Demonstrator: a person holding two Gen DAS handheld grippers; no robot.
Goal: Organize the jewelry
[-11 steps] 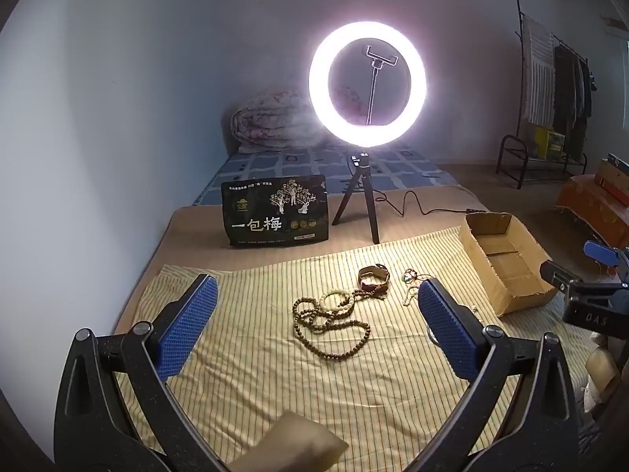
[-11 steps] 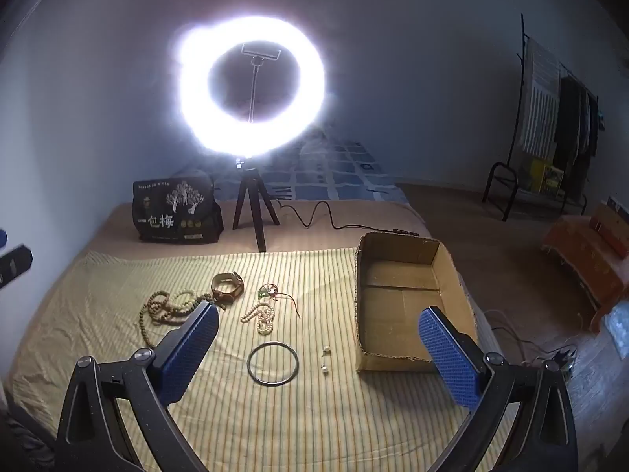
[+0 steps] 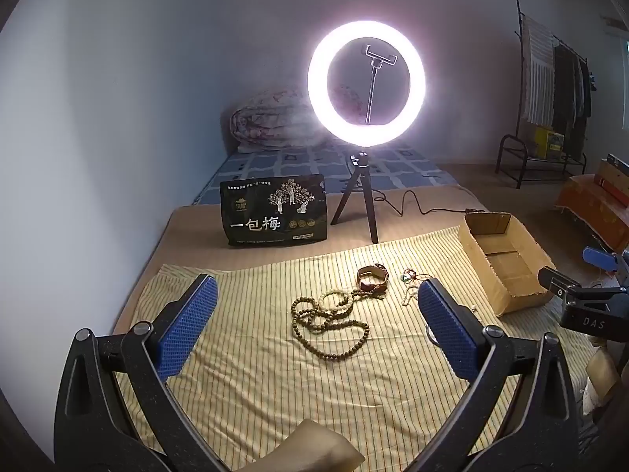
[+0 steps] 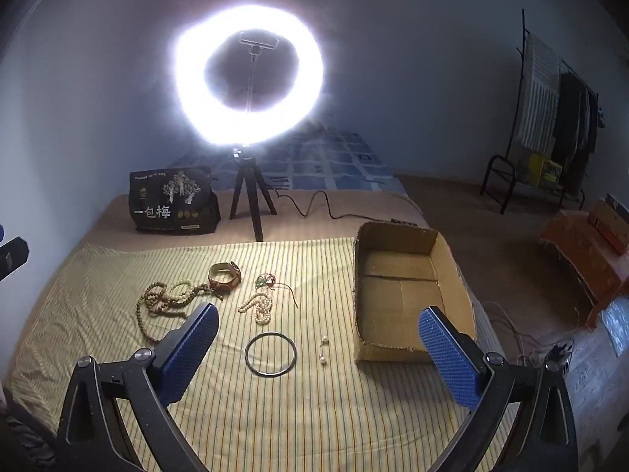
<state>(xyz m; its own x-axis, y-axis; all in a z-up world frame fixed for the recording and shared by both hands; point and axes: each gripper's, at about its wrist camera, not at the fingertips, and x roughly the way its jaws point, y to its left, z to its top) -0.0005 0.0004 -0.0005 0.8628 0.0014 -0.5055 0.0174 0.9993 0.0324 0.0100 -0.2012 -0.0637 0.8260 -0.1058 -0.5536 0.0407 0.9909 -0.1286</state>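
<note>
Jewelry lies on a yellow striped cloth. A long brown bead necklace lies with a pale bead bracelet, a brown strap watch and a white pearl strand. The right wrist view shows the necklace, watch, pearl strand, a red-corded green pendant, a dark bangle and two pearl earrings. An open cardboard box stands right. My left gripper and right gripper are open, empty, above the cloth.
A lit ring light on a tripod and a black snack bag stand behind the cloth. The box also shows in the left wrist view. A clothes rack stands far right.
</note>
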